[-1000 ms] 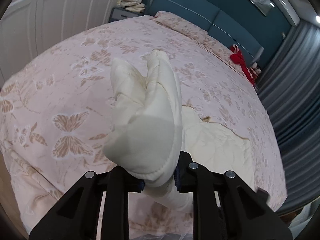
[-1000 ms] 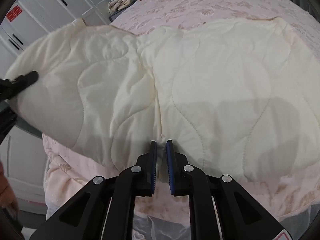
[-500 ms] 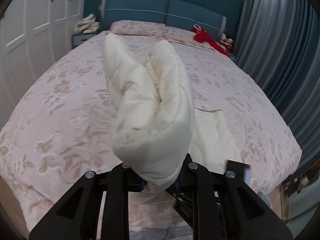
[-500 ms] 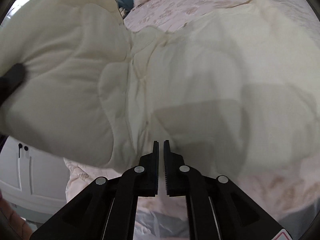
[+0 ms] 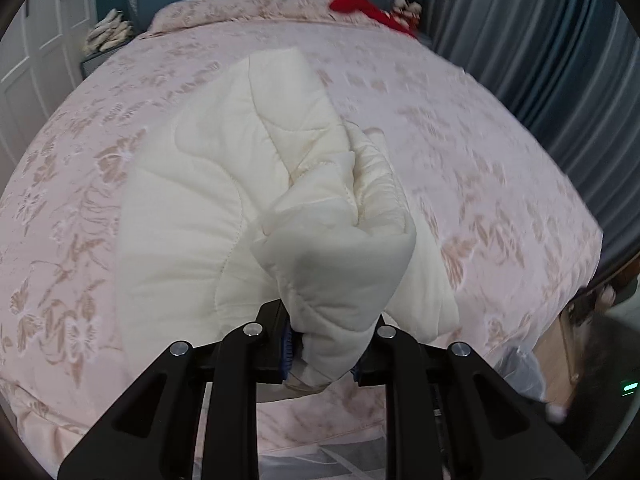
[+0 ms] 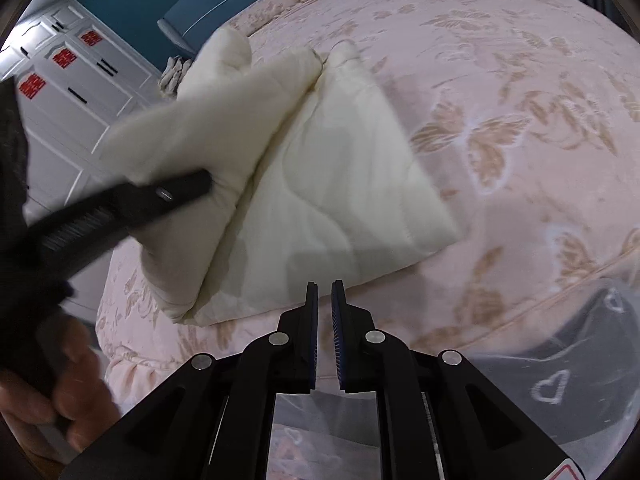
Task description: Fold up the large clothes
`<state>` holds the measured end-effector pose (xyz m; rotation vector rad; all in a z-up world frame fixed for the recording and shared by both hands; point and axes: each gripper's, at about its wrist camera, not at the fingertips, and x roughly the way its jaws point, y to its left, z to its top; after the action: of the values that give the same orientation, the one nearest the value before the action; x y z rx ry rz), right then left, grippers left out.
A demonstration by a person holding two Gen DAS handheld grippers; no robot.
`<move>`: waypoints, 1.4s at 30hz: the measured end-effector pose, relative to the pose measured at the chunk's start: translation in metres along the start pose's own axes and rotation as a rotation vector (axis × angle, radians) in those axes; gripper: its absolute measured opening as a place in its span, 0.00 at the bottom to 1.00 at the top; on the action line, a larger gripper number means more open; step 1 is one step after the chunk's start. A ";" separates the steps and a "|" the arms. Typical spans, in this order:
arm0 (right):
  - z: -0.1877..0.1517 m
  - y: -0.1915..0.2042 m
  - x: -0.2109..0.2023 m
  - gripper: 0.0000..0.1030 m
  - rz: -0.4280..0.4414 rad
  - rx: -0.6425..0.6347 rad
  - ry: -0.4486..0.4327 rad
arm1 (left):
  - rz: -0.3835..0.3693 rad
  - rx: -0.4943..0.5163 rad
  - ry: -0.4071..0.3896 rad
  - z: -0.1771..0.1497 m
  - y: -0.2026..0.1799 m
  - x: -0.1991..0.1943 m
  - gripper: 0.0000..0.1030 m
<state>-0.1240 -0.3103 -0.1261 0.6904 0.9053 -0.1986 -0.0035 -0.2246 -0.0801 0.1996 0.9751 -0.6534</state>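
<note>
A cream quilted cloth (image 5: 192, 220) lies folded over on the pink bed. My left gripper (image 5: 324, 344) is shut on a bunched corner of it, which stands up thick between the fingers and hides the pads. The right wrist view shows the same cloth (image 6: 352, 200) as a folded wedge, its upper layer lifted at the left by my left gripper (image 6: 188, 188), with a person's hand (image 6: 60, 400) on its handle. My right gripper (image 6: 325, 300) hangs over the bed's near edge, just short of the cloth. Its jaws are opening, a narrow gap shows, and nothing is between them.
The bed cover (image 5: 500, 168) is pink with a butterfly pattern. A red item (image 5: 360, 4) lies by the pillows under a teal headboard (image 6: 224, 4). White wardrobe doors (image 6: 80, 72) stand left, grey curtains (image 5: 560, 60) right. A clear plastic bag (image 6: 560, 380) lies below the bed's edge.
The left gripper carried its held corner across toward the right, folding the spread cloth over itself. The right gripper drew back, so the cloth now lies ahead of it.
</note>
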 end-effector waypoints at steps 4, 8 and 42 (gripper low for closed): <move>0.003 -0.009 -0.010 0.10 -0.024 -0.010 -0.022 | 0.013 0.028 0.027 -0.008 -0.009 0.016 0.21; 0.014 -0.009 -0.027 0.13 -0.039 -0.026 -0.055 | -0.004 0.020 0.005 -0.006 -0.005 0.002 0.35; 0.105 0.078 -0.029 0.10 0.056 -0.079 -0.102 | 0.094 -0.139 0.067 -0.073 0.105 -0.014 0.80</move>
<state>-0.0392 -0.3194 -0.0232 0.6257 0.7911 -0.1459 0.0019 -0.1037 -0.1231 0.1443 1.0654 -0.4932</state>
